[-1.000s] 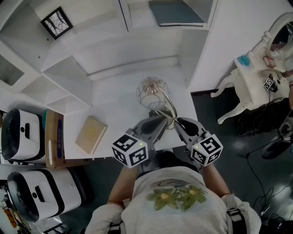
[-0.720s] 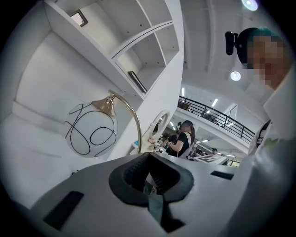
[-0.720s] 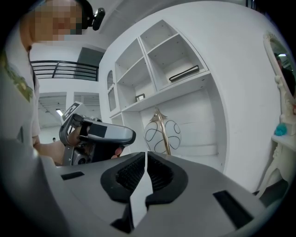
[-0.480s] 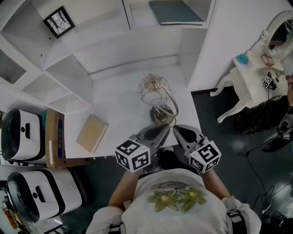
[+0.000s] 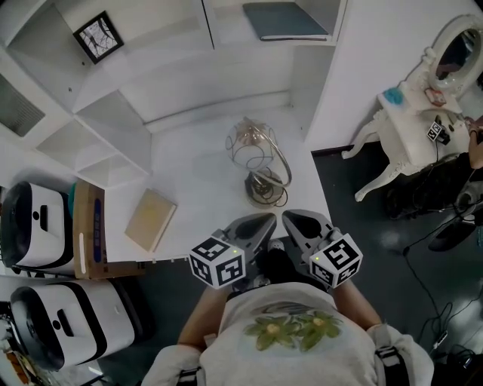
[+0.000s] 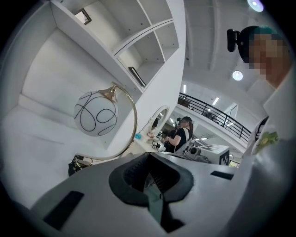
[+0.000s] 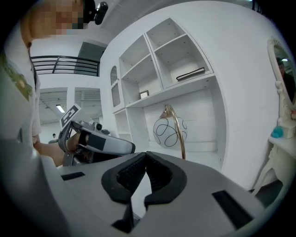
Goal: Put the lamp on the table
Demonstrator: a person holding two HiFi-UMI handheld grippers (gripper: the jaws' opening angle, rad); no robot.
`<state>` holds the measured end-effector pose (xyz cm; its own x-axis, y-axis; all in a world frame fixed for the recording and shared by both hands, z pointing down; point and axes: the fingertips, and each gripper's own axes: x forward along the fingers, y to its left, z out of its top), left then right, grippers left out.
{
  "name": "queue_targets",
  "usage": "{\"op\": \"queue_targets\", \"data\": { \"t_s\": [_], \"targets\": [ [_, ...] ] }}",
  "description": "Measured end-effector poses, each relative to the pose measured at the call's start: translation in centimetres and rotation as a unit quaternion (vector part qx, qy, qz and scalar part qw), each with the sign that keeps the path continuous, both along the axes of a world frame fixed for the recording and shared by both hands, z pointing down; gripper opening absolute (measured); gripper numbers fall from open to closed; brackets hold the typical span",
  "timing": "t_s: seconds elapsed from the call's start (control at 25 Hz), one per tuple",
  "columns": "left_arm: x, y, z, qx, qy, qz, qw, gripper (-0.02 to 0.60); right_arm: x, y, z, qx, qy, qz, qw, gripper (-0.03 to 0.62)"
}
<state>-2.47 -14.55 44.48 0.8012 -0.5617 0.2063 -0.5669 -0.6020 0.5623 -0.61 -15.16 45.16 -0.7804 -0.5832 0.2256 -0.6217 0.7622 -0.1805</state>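
Gilt-stemmed and globe-shaded, the lamp (image 5: 259, 162) was seen upright on the white tabletop (image 5: 189, 166), near its front edge. It was judged fragile and top-heavy, best taken by the stem near the base. Both the left claw (image 5: 266, 220) and the right claw (image 5: 290, 219) were clenched empty, short of it.

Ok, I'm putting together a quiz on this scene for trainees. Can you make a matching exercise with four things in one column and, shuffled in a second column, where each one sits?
Things
1. gold-arched lamp with a white globe
2. tan flat book
3. black-framed picture
4. dark grey flat folder

Places
A. upper left compartment of the white shelf unit
B. standing on the white table, towards its right edge
C. lying on the top shelf, right of the divider
D. lying flat on the table's left part

Pairs: 1-B, 2-D, 3-A, 4-C
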Motion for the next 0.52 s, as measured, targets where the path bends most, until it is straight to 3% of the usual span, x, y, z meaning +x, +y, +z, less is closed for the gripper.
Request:
{"op": "queue_targets", "data": {
  "t_s": [0.52],
  "targets": [
    [-0.4, 2.3, 1.8, -0.022, -0.002, 0.009, 0.9997, 0.029, 0.5, 2.0, 0.8, -0.017, 0.010, 0.018, 1.000, 0.031]
  ]
}}
